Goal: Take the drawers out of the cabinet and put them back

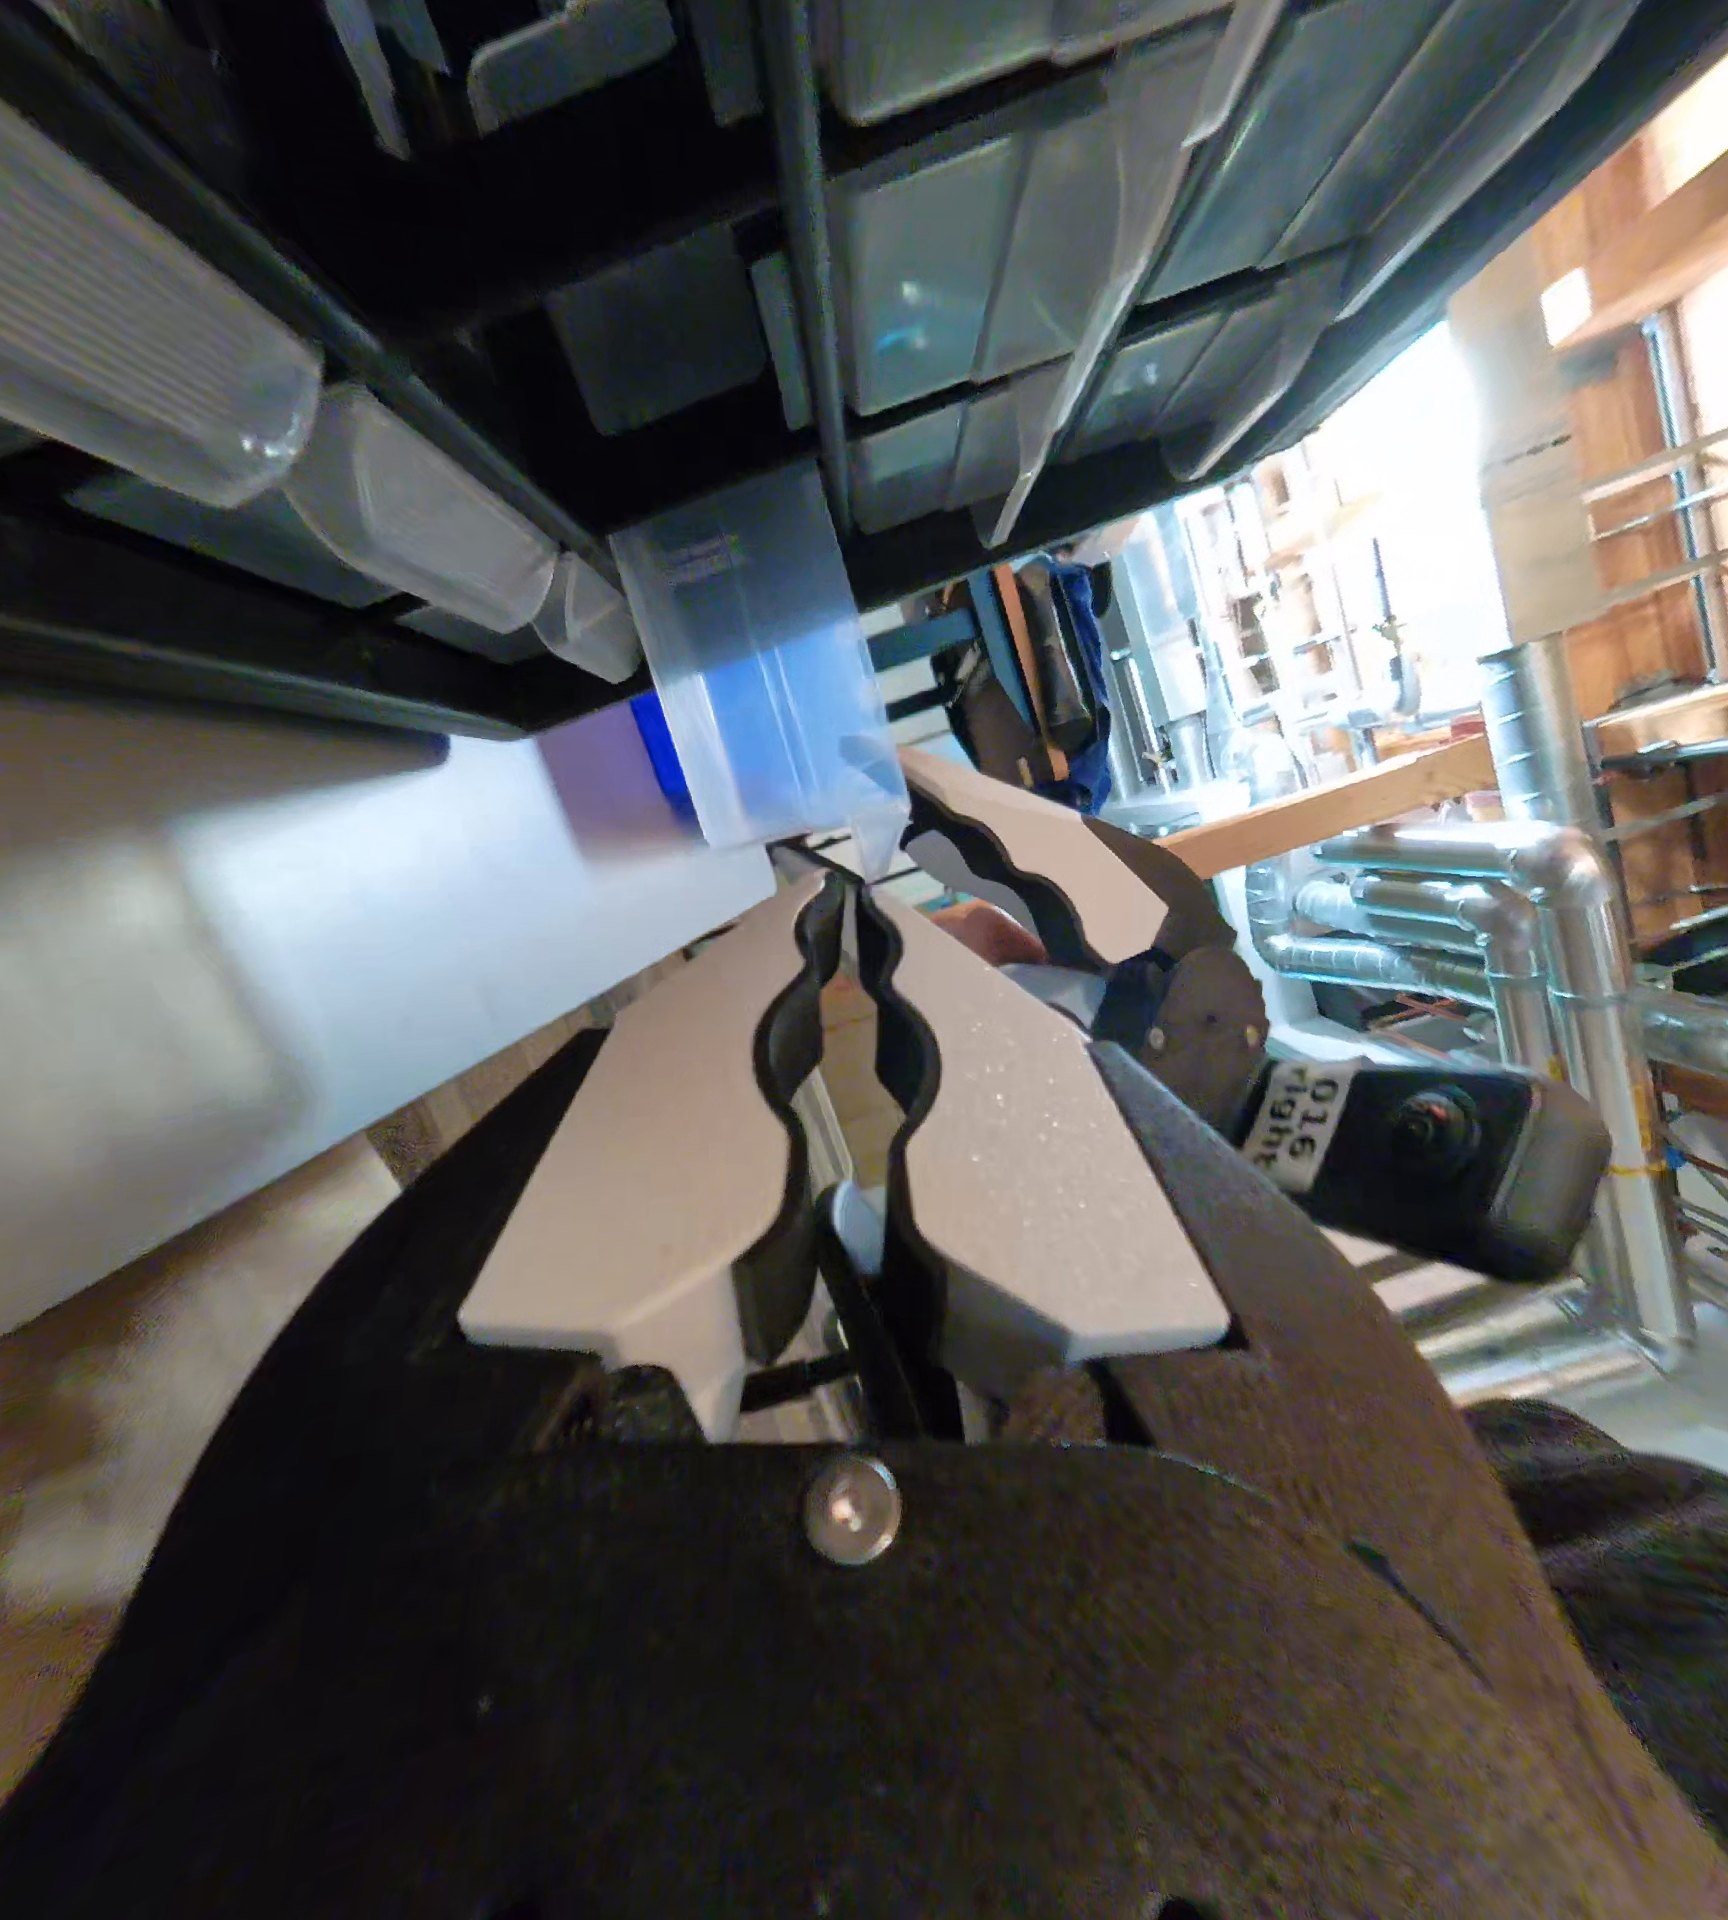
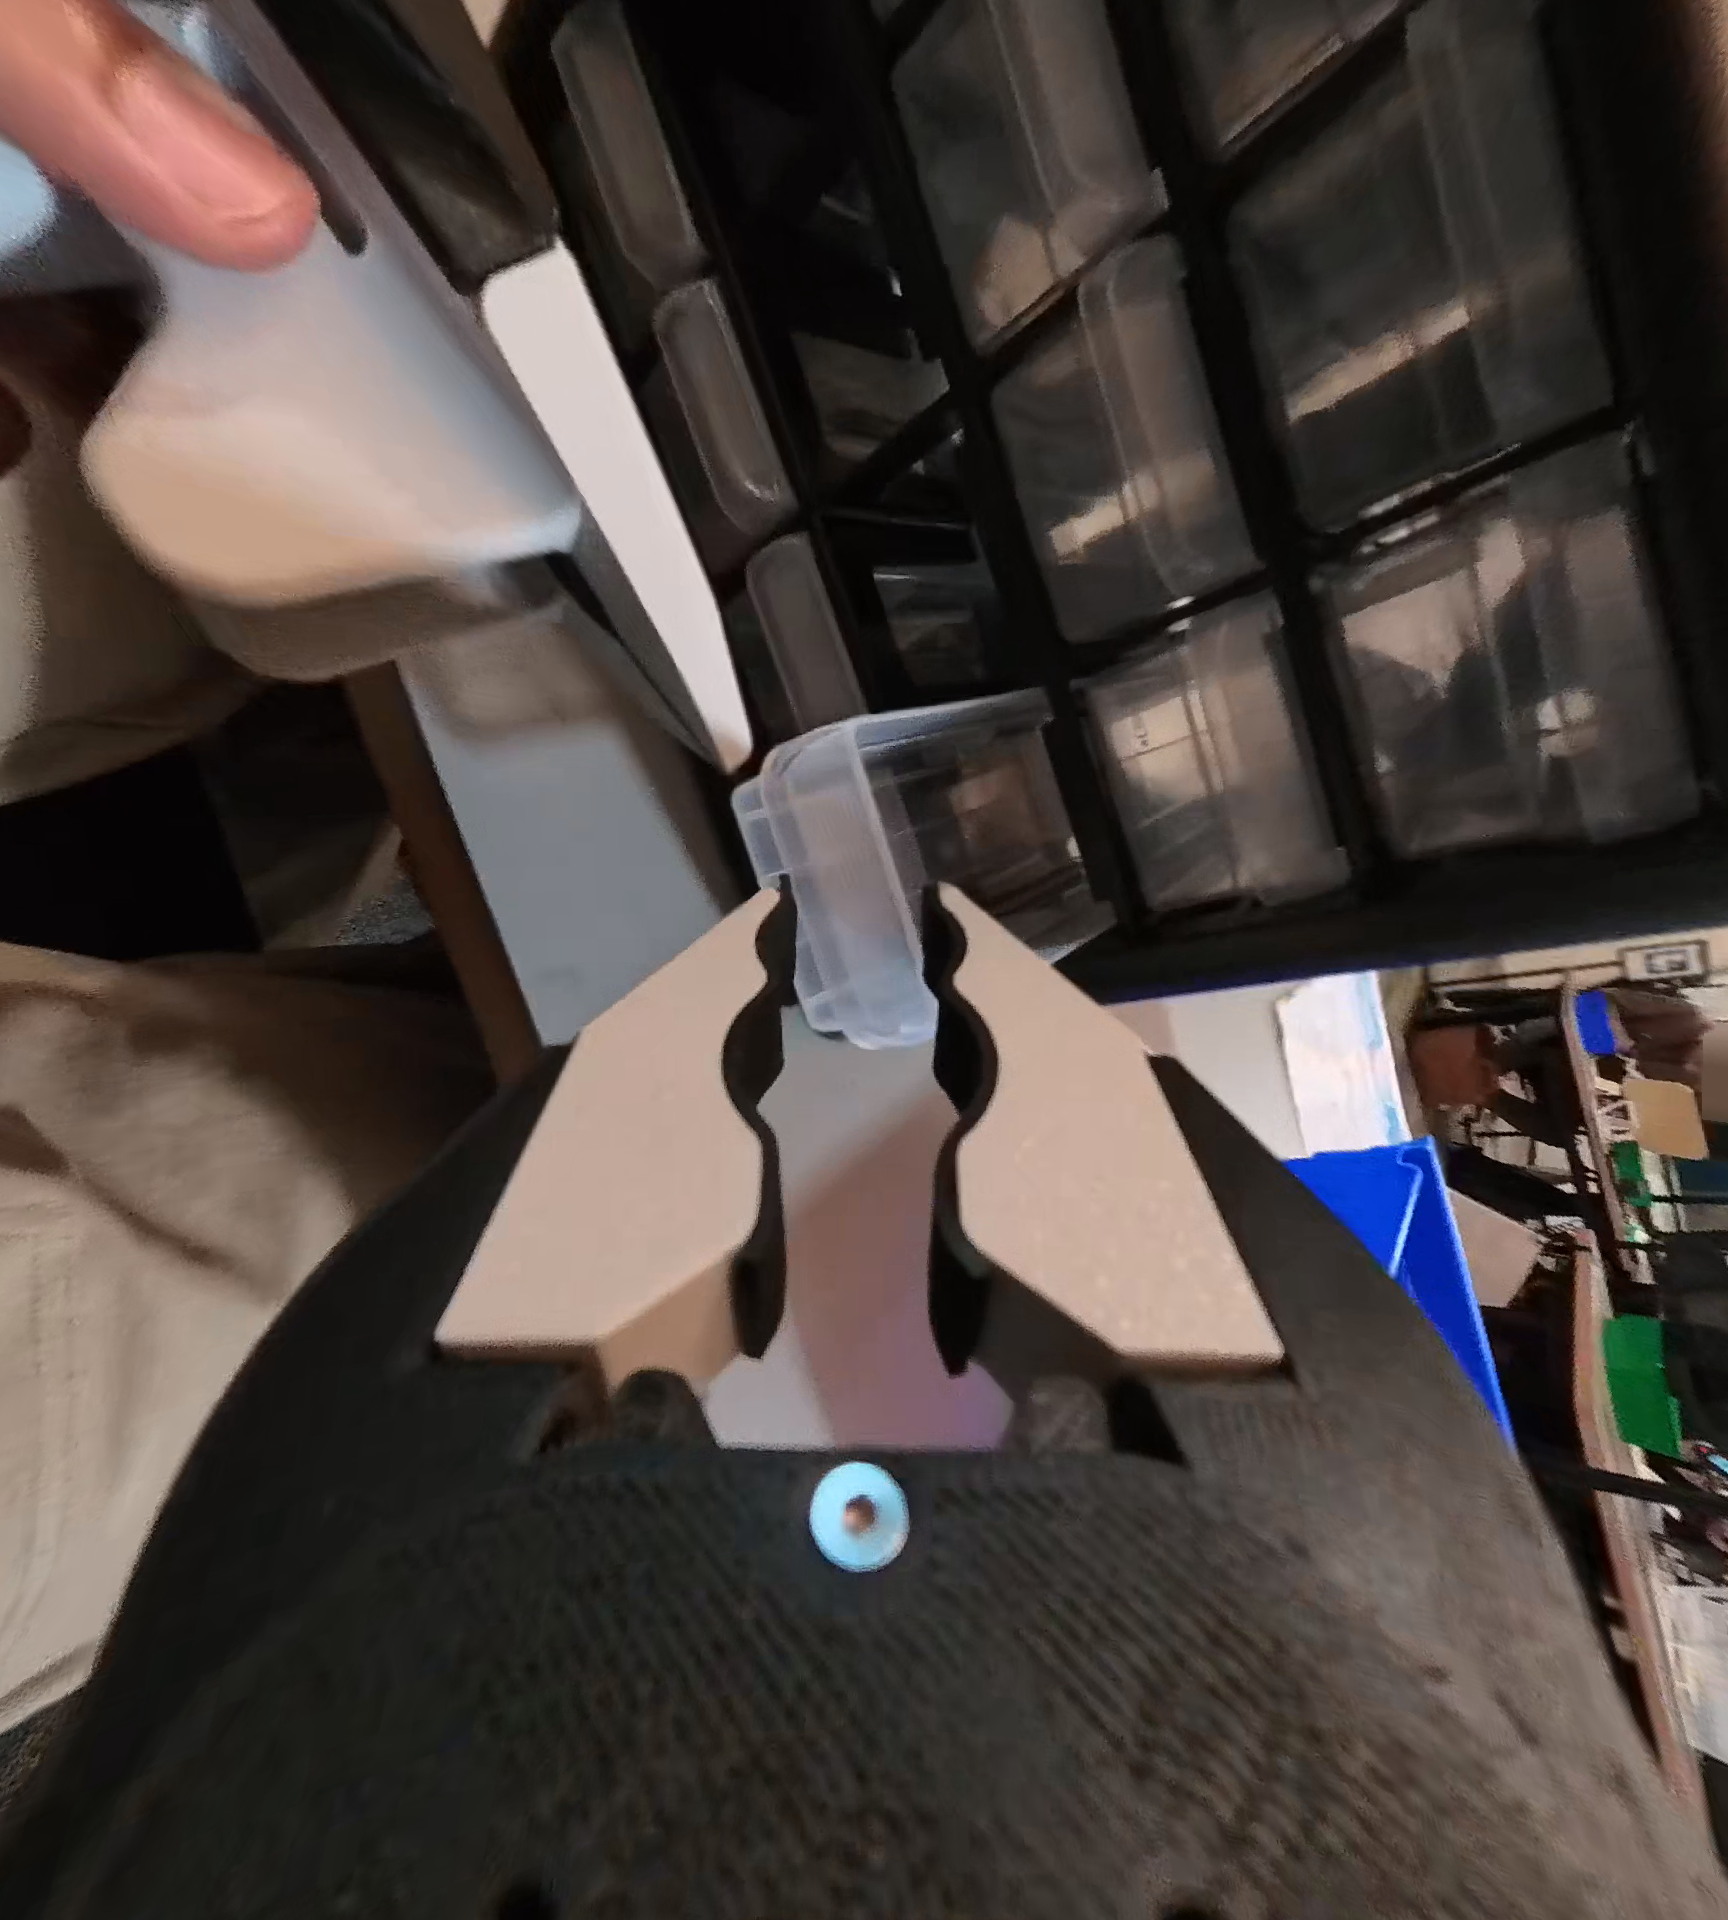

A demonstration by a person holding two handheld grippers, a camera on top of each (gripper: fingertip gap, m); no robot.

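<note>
1. The clear plastic drawer [image 2: 865,883] sticks partway out of the black cabinet [image 2: 1722,582], in the bottom row; its back part sits inside its slot and its front handle hangs clear of the frame
2. The right tongs [image 2: 855,914] have their fingers closed on the drawer's front handle, one finger on each side, with the wavy black pads [image 2: 953,997] touching the plastic
3. There is open room in front of the drawer's face, and the cabinet's lower edge runs just beside it
4. The drawer is see-through and looks frosted, with rounded corners and a ribbed front lip
5. Seen from the left side, the same drawer [image 1: 756,717] juts from the cabinet [image 1: 486,239], and the right tongs [image 1: 891,821] meet its tip
6. The left tongs [image 1: 844,894] are almost closed, only a thin gap between the tips, gripping nothing; they sit just below the drawer
7. Neighbouring drawers [image 2: 1504,675] sit pushed in, flush with the frame
8. A blue bin [image 2: 1400,1226] stands well apart, below the cabinet
</note>
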